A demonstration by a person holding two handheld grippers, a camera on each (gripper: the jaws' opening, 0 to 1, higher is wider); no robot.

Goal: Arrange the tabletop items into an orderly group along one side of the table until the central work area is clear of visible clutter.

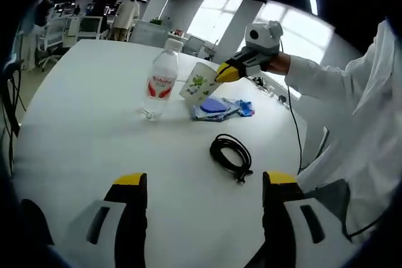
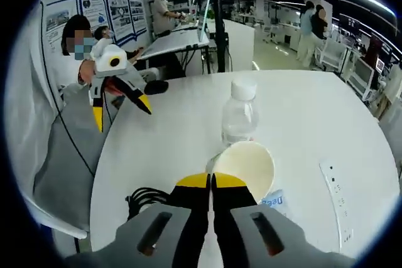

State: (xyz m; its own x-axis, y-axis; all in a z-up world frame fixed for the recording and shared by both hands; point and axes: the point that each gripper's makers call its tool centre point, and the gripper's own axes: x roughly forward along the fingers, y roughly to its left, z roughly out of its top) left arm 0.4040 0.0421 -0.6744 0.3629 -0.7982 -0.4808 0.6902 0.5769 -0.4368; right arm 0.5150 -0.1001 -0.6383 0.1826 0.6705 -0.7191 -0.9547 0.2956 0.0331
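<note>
My right tool is pinched on the paper cup rim, just beside the water bottle on the counter. Cup looks light and crushable; I'd keep the grip gentle. Left tool hangs released.

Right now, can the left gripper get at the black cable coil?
Probably yes. The left gripper is open and holds nothing, and the black cable coil lies just ahead of it on bare table. The right gripper, shut on the paper cup, is farther back.
</note>
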